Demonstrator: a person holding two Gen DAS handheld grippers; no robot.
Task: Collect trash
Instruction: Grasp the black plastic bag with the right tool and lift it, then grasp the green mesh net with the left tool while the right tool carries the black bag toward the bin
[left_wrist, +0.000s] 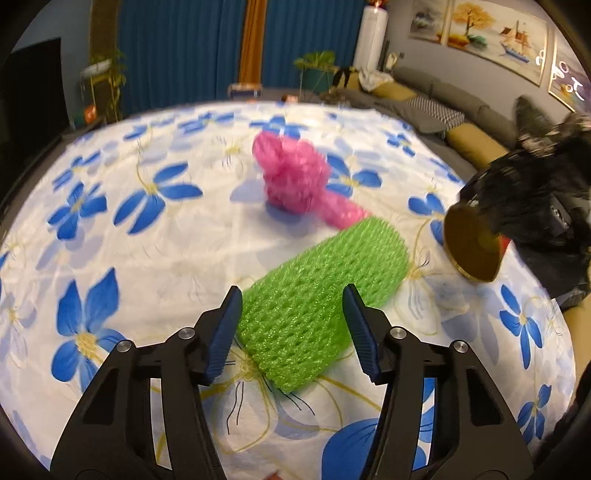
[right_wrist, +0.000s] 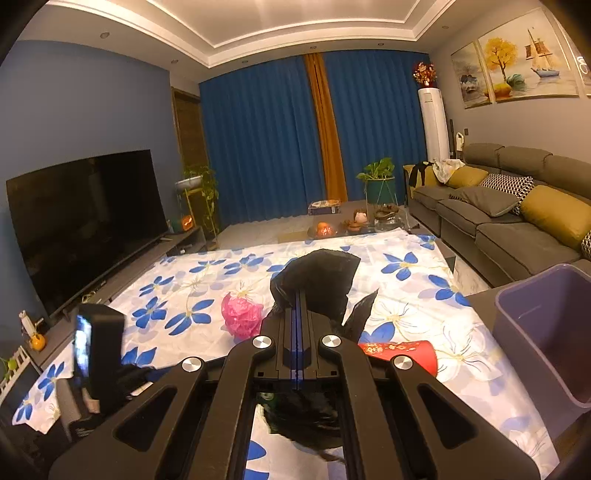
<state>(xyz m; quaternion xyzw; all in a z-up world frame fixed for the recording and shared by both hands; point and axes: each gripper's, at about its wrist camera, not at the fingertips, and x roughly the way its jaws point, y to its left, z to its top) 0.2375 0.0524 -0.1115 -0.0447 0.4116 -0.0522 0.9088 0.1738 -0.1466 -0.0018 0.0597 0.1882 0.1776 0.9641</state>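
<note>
A green foam net sleeve lies on the flowered tablecloth. My left gripper is open, its two fingers on either side of the sleeve's near end. A crumpled pink foam net lies beyond it and also shows in the right wrist view. My right gripper is shut on a black plastic trash bag, held above the table. A red paper cup lies on its side under the right gripper; in the left view its gold inside faces me beside the bag.
A purple plastic bin stands at the table's right edge. A grey sofa runs along the right wall, a TV along the left. The left gripper's body is at the lower left of the right view.
</note>
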